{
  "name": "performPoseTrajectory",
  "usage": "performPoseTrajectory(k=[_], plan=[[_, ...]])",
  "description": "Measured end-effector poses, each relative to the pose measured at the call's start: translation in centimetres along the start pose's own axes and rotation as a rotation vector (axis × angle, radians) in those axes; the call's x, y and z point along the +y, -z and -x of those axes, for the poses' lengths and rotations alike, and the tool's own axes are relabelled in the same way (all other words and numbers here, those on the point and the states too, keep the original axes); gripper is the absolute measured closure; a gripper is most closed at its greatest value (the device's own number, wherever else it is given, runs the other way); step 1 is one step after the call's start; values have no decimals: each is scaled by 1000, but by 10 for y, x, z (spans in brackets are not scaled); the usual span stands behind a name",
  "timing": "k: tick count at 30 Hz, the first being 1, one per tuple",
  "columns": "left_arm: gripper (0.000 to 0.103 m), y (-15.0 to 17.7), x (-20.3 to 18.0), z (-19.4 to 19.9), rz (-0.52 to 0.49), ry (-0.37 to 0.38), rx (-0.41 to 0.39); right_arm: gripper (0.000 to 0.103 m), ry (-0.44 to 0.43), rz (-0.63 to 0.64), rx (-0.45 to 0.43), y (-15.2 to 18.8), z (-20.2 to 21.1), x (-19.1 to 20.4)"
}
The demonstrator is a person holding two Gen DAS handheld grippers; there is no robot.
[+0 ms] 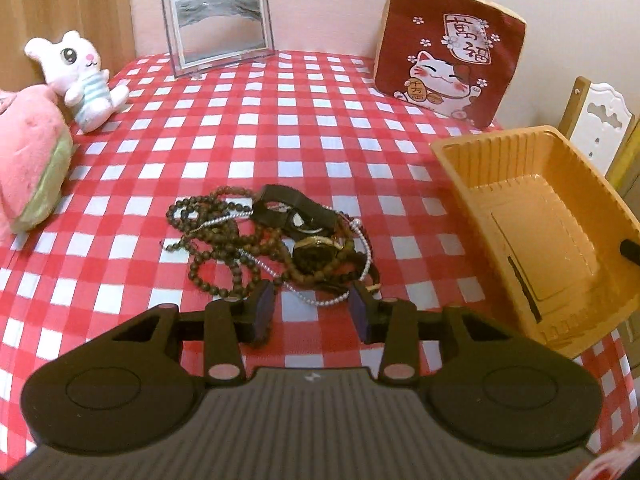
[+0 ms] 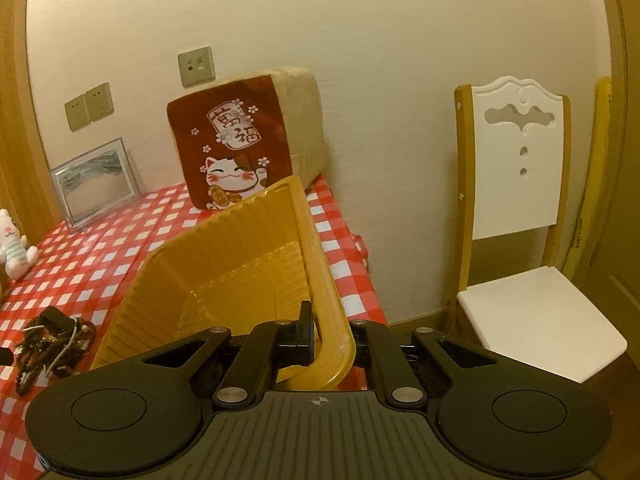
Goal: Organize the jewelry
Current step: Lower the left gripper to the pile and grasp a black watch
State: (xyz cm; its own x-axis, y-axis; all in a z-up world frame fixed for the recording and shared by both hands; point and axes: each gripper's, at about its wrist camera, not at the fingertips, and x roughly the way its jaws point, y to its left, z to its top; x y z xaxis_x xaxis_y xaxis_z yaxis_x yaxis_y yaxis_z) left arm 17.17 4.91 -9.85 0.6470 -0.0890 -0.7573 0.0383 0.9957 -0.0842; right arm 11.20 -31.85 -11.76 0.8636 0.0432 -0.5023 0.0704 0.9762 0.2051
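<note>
A tangled pile of jewelry [image 1: 280, 240] lies on the red checked tablecloth [image 1: 280, 120]: brown bead strings [image 1: 216, 232], a gold-rimmed watch [image 1: 316, 254], a black strap piece [image 1: 288, 208] and a silver bead chain [image 1: 320, 302]. My left gripper [image 1: 312, 304] is open at the near edge of the pile, with the silver chain lying between its pads, untouched. An orange plastic tray [image 1: 472, 164] stands tilted to the right of the pile. My right gripper [image 2: 330, 328] is shut on the tray's near rim [image 2: 336, 344], and its tip [image 1: 630, 252] shows inside the tray wall. The jewelry pile [image 2: 52, 344] sits left of the tray.
A white plush bunny [image 1: 80, 76] and a pink plush [image 1: 28, 168] sit at the left. A clear picture frame [image 1: 218, 26] and a red cat cushion [image 1: 448, 64] lean on the back wall. A white chair [image 2: 520, 200] stands past the table's right edge.
</note>
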Motion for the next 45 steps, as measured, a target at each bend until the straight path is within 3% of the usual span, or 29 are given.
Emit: performPoseTrajectory(k=[11, 14, 16, 21, 27, 34, 39, 45], plan=[[65, -27, 11, -28, -53, 9, -33, 95, 45, -20, -8, 3, -3, 3], [58, -35, 18, -38, -59, 12, -40, 95, 56, -29, -8, 3, -4, 3], [47, -41, 24, -45, -60, 15, -34, 94, 62, -36, -7, 3, -5, 3], [38, -53, 37, -64, -33, 49, -28, 93, 76, -47, -7, 3, -5, 3], [36, -66, 47, -95, 11, 103, 3, 93, 90, -53, -4, 5, -3, 6], [51, -62, 52, -116, 39, 148, 62, 93, 95, -64, 4, 7, -2, 7], [69, -60, 57, -106, 68, 176, 25, 93, 95, -62, 3, 7, -1, 8], [76, -55, 58, -87, 80, 195, -3, 93, 87, -62, 0, 7, 0, 6]])
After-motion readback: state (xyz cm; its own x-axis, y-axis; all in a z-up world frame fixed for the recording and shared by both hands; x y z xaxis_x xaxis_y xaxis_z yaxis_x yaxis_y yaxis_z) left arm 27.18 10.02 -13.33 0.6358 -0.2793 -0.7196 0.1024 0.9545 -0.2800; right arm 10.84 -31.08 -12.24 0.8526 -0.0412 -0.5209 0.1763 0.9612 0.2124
